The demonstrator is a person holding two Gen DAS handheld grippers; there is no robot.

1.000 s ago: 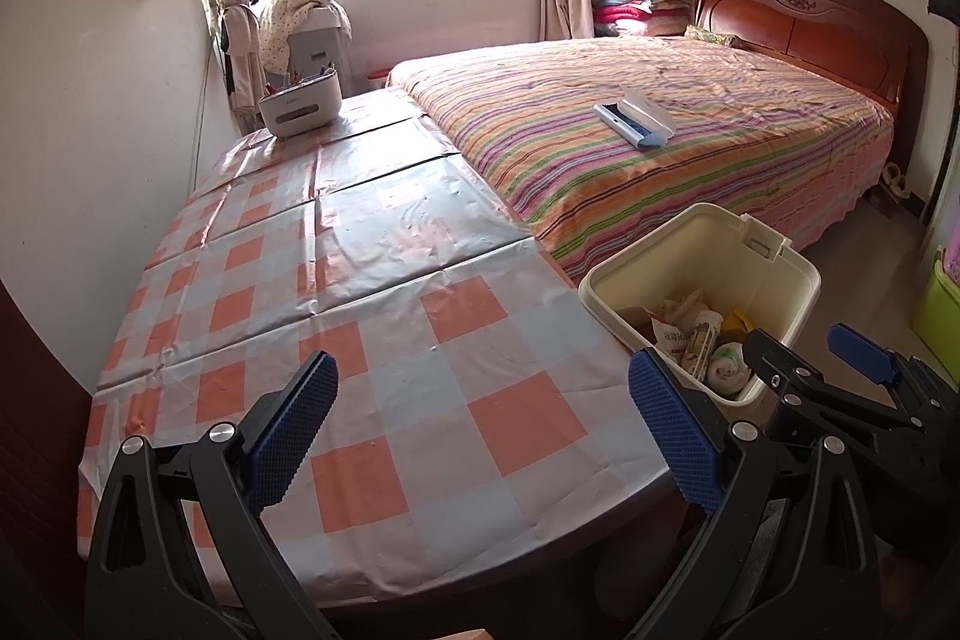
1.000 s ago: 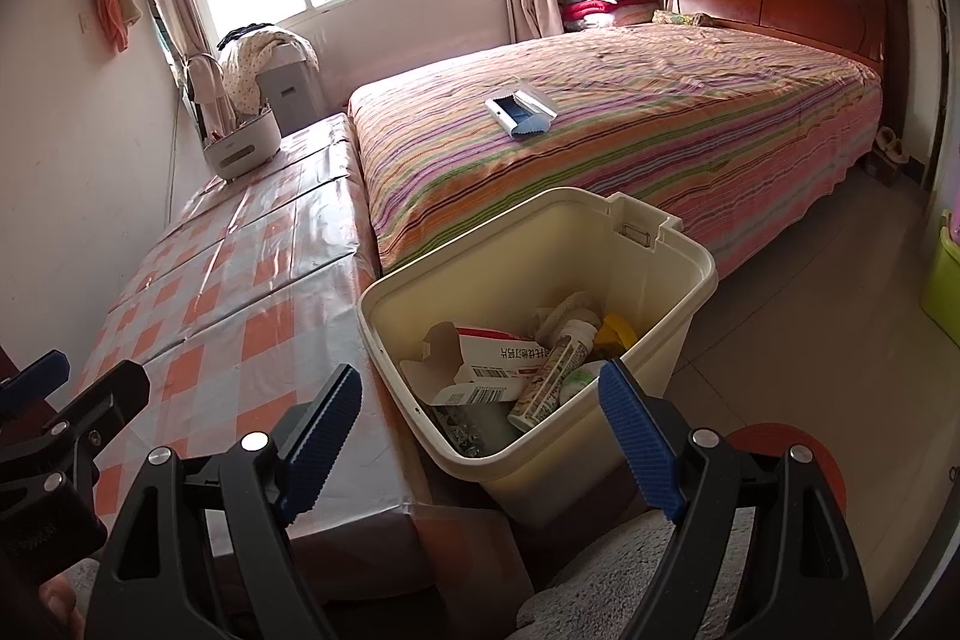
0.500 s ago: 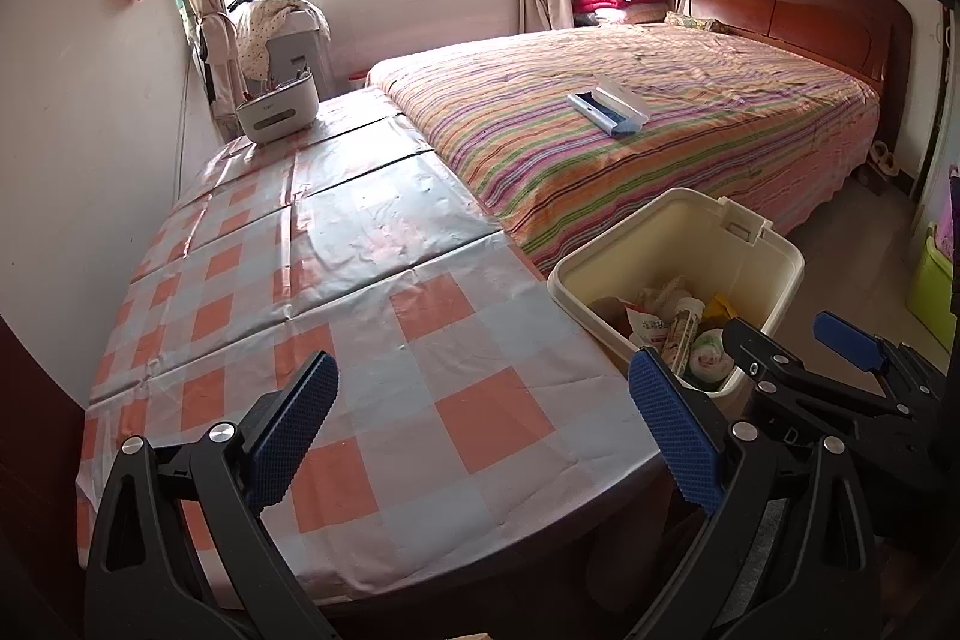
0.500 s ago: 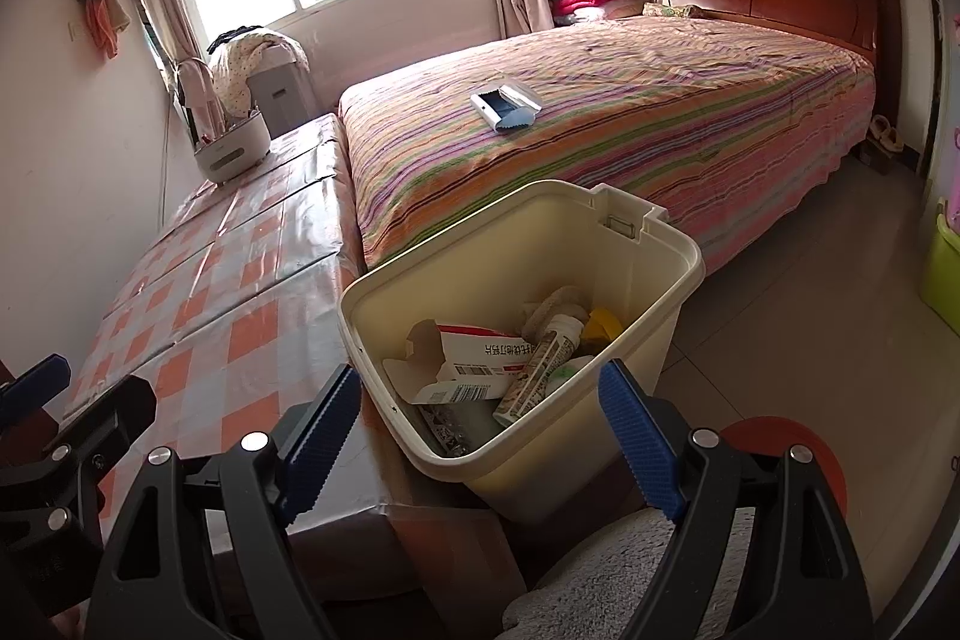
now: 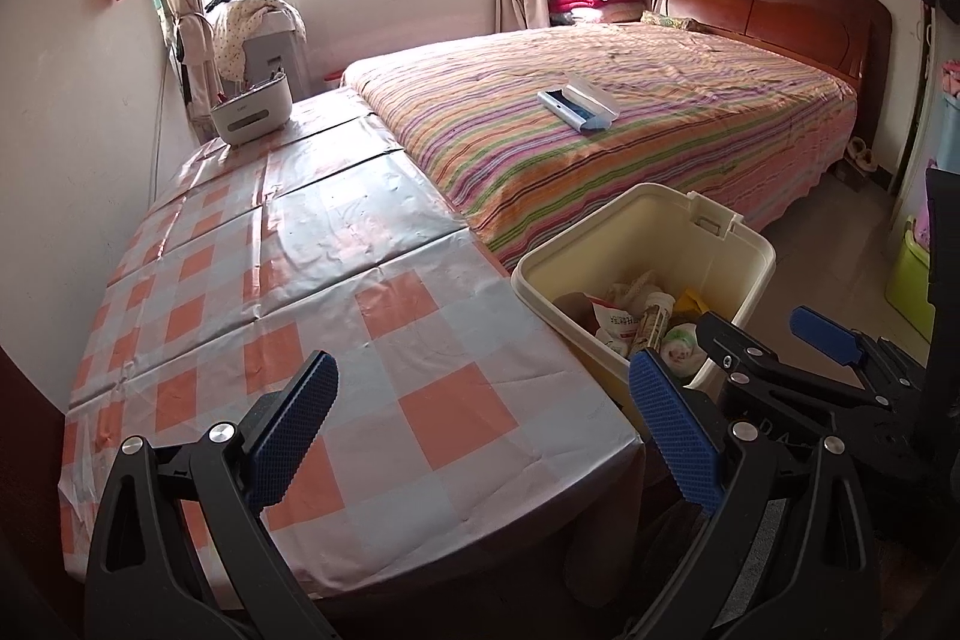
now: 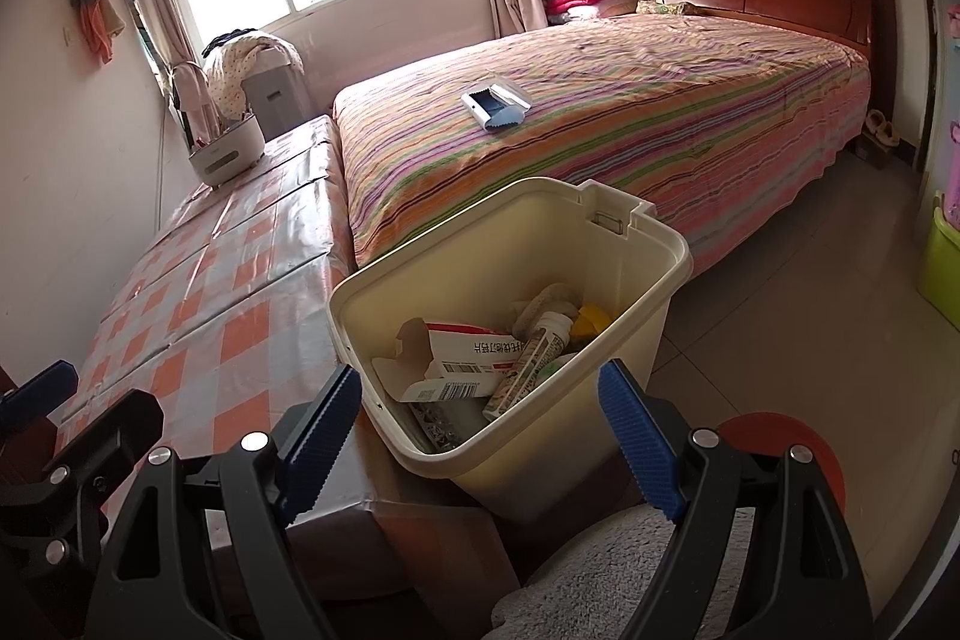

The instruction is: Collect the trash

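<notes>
A cream plastic trash bin (image 6: 648,274) stands on the floor between the checked table and the bed; it also shows in the left wrist view (image 5: 744,250). Inside lie a torn white and red carton (image 6: 462,352), a tube (image 6: 534,358) and other scraps. My right gripper (image 6: 480,430) is open and empty, just in front of the bin. My left gripper (image 5: 480,430) is open and empty over the near edge of the table (image 5: 300,280). The right gripper shows at lower right in the left wrist view (image 5: 774,346).
A bed with a striped cover (image 5: 630,124) fills the right, with a white and blue case (image 5: 576,100) on it. A white container (image 5: 252,112) sits at the table's far end. A green tub (image 5: 912,274) and a red stool (image 6: 804,454) stand on the floor.
Both grippers have drawn back and tilted a little, so the table and bin look slightly farther away. Both stay open and empty. Nothing in the bin has moved.
</notes>
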